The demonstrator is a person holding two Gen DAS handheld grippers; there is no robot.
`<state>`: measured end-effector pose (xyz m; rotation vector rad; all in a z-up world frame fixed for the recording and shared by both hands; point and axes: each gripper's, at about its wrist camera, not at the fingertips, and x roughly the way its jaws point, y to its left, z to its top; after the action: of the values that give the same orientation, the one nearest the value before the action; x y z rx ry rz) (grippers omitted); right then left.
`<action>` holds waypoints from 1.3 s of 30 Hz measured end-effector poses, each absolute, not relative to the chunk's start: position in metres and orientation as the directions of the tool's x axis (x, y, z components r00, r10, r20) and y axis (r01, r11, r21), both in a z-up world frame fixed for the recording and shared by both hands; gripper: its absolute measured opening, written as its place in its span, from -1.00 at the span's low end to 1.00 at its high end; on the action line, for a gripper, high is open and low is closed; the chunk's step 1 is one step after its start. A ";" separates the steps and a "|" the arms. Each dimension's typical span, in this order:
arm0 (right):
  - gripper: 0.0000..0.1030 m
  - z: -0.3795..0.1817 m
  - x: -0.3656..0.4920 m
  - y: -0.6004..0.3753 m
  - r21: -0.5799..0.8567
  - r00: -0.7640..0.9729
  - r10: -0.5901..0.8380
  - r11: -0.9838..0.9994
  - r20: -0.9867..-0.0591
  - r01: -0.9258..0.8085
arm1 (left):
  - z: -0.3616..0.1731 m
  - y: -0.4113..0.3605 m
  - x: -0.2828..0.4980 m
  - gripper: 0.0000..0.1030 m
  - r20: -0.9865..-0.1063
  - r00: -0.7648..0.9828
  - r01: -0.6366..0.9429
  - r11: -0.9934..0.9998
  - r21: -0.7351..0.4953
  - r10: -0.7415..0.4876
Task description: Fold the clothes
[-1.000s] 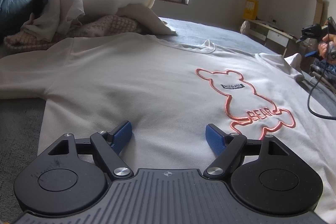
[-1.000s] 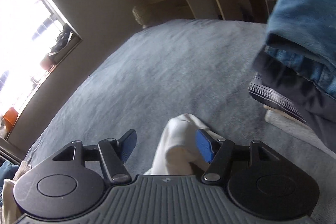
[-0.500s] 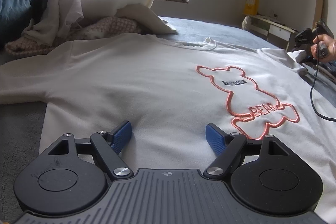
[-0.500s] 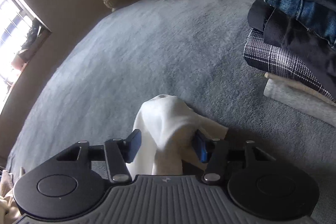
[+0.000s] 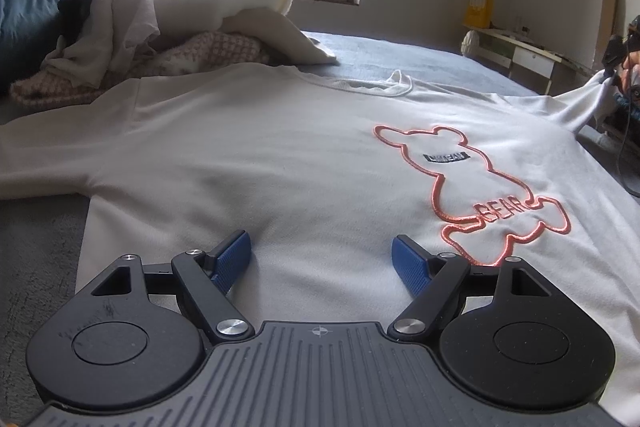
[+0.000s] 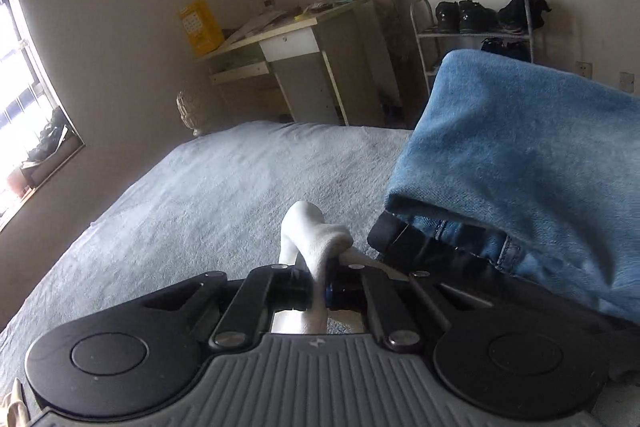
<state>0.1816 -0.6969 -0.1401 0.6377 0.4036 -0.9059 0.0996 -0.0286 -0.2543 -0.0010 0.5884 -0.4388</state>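
Note:
A white sweatshirt (image 5: 280,155) with an orange bear outline (image 5: 472,195) lies flat, front up, on the grey bed (image 5: 400,55). My left gripper (image 5: 322,259) hovers over its lower part, jaws wide open, nothing between the blue pads. At the far right of the left wrist view, the shirt's sleeve (image 5: 580,103) is pulled up off the bed toward a hand. In the right wrist view my right gripper (image 6: 318,293) is closing, and its pads pinch the white sleeve cuff (image 6: 316,239), which bunches up above the fingers.
A heap of unfolded clothes (image 5: 160,39) lies at the back left by the window. A stack of folded clothes with blue jeans (image 6: 520,167) on top stands close to the right gripper. Beyond the bed are a desk (image 6: 300,67) and a shoe rack (image 6: 476,27).
The right gripper's jaws came together on the sleeve cuff and it tipped up, lifting the sleeve off the bed. The left gripper kept still and open.

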 end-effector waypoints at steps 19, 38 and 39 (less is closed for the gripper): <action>0.49 -0.137 0.135 -0.337 -0.194 0.757 0.033 0.958 -0.653 -0.209 | -0.253 -0.028 0.099 0.53 -0.532 0.744 0.399 0.907 -0.133 -0.405; 0.24 -0.197 0.183 -0.385 0.447 0.635 0.101 0.793 -0.766 0.413 | -0.255 -0.019 0.100 0.53 -0.512 0.738 0.399 0.896 -0.194 -0.440; 0.17 -0.207 0.189 -0.386 0.467 0.634 0.099 0.763 -0.767 0.447 | -0.255 -0.019 0.100 0.53 -0.510 0.738 0.399 0.895 -0.199 -0.442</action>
<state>0.1886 -0.3865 -0.2073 0.6936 0.8771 -0.2182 0.1001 -0.0189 -0.2549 -0.0782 0.5791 -0.4621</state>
